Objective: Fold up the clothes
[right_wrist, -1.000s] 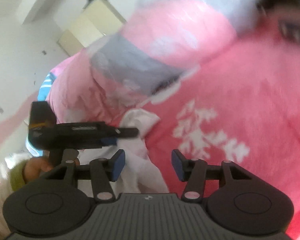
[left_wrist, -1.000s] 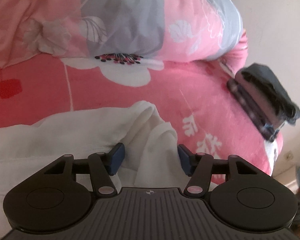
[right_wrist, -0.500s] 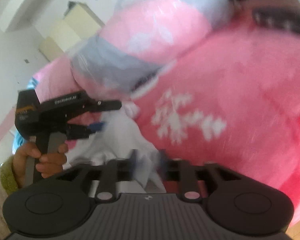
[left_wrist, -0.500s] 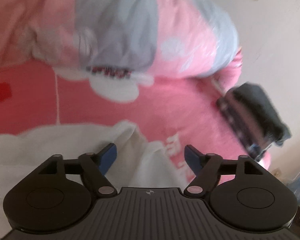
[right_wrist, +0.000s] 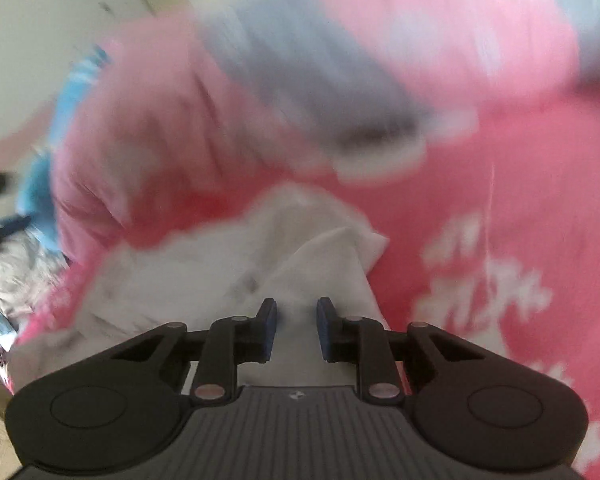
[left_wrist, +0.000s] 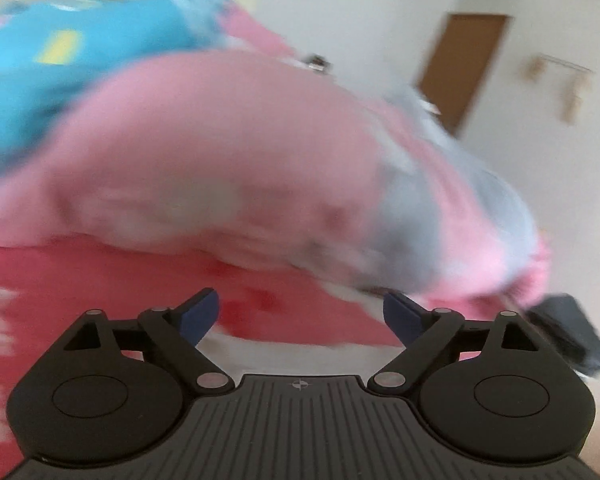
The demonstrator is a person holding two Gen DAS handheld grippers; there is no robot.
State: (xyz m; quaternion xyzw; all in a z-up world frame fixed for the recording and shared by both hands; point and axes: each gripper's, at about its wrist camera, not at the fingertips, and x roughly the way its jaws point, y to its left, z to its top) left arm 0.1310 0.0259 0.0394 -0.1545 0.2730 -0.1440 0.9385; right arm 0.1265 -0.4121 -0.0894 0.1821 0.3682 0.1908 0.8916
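Note:
The white garment (right_wrist: pixel 300 248) lies crumpled on a pink floral bed sheet (right_wrist: pixel 500 184). My right gripper (right_wrist: pixel 298 326) hovers low over its near part. Its jaws are closing, with a fold of white cloth between the blue pads (right_wrist: pixel 269 328), and I see no firm pinch. In the blurred left wrist view my left gripper (left_wrist: pixel 300 316) is lifted off the bed with its jaws opening wide and nothing between them. Only a strip of the white garment (left_wrist: pixel 284 354) shows below its fingers.
A bunched pink and grey quilt (left_wrist: pixel 228 168) fills the back of the bed, with a blue cloth (left_wrist: pixel 80 52) behind it. Dark folded clothes (left_wrist: pixel 572 332) lie at the bed's right edge. A brown door (left_wrist: pixel 460 68) stands in the white wall.
My left gripper let go of the white garment, opened wide and swung up and away to the left. My right gripper moved onto the garment and its jaws narrowed around a fold.

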